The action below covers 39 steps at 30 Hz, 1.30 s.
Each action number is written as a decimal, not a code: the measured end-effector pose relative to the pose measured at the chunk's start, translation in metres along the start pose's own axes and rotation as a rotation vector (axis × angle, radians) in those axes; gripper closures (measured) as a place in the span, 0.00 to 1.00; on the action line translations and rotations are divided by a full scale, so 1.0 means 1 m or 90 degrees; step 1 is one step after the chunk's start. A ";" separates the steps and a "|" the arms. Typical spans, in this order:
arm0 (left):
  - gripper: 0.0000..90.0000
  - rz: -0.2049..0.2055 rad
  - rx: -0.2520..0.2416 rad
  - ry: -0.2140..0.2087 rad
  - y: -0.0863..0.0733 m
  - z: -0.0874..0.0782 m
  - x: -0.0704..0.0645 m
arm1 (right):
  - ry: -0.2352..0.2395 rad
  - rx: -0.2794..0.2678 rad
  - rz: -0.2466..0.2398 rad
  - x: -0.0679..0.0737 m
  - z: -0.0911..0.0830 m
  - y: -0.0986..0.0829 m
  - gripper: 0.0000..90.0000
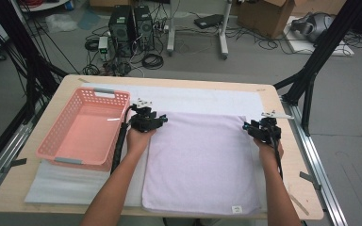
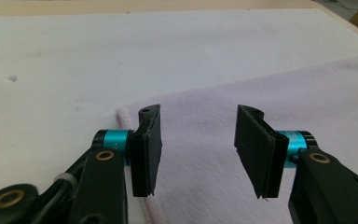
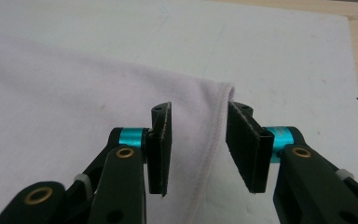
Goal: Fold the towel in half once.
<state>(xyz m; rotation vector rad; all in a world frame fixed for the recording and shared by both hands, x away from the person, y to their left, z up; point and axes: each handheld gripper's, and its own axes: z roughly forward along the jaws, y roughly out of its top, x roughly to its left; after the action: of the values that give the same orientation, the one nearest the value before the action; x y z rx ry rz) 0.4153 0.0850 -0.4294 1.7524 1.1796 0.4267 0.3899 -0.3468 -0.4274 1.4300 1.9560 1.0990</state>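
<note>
Scene: I work two hand-held grippers over a pale lilac towel (image 1: 200, 160) spread flat on the white padding sheet (image 1: 193, 96) that covers the wooden table (image 1: 292, 155).
Towel: it lies in the middle and right of the table, its far edge running left to right, its near edge with a small label at the table's near side.
Why it lies so: laid out flat and square, both far corners are free to be taken at once, which I judge suits a fold toward the near side.
Left gripper (image 1: 147, 118): I hold it at the far-left corner of the towel; in the left gripper view (image 2: 198, 149) its jaws stand wide apart, the corner hem lying under and between them, nothing pinched.
Right gripper (image 1: 264, 128): I hold it at the far-right corner; in the right gripper view (image 3: 198, 147) the jaws stand spread, straddling the side hem just short of the corner, gripping nothing.
Contact: whether the pad tips touch the cloth I cannot tell.
Basket: a pink slotted basket (image 1: 59, 146) sits at the left, just beside the towel, and I judge it waits there to receive the folded cloth.
Step in hand: I judge both grippers are lined up to close on the two far corners.
</note>
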 end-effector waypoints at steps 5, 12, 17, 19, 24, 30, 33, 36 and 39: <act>0.59 0.019 -0.005 -0.026 -0.013 -0.014 -0.011 | 0.023 0.002 -0.029 0.011 -0.025 -0.010 0.68; 0.58 0.036 -0.002 -0.038 -0.032 -0.033 -0.020 | 0.041 0.020 -0.074 0.033 -0.056 -0.045 0.63; 0.56 0.049 0.006 -0.052 -0.044 -0.045 -0.021 | 0.058 0.034 -0.092 0.043 -0.077 -0.069 0.62; 0.56 0.052 0.007 -0.057 -0.047 -0.050 -0.023 | 0.068 0.043 -0.099 0.046 -0.085 -0.076 0.61; 0.50 0.063 0.005 -0.070 -0.052 -0.059 -0.027 | 0.086 0.088 -0.116 0.050 -0.095 -0.094 0.60; 0.42 0.060 -0.005 -0.087 -0.061 -0.074 -0.027 | 0.085 0.093 -0.112 0.047 -0.113 -0.106 0.60; 0.39 0.062 -0.005 -0.094 -0.066 -0.081 -0.027 | 0.087 0.080 -0.099 0.044 -0.116 -0.105 0.53; 0.36 0.068 -0.015 -0.099 -0.068 -0.087 -0.027 | 0.088 0.038 -0.074 0.040 -0.117 -0.099 0.46; 0.32 0.068 -0.024 -0.111 -0.067 -0.092 -0.026 | 0.079 0.016 -0.059 0.039 -0.116 -0.091 0.40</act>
<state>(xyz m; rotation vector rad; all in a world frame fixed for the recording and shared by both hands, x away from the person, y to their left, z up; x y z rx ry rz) 0.3023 0.1153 -0.4359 1.7862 0.9521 0.3491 0.2381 -0.3598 -0.4332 1.2977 2.1070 1.1483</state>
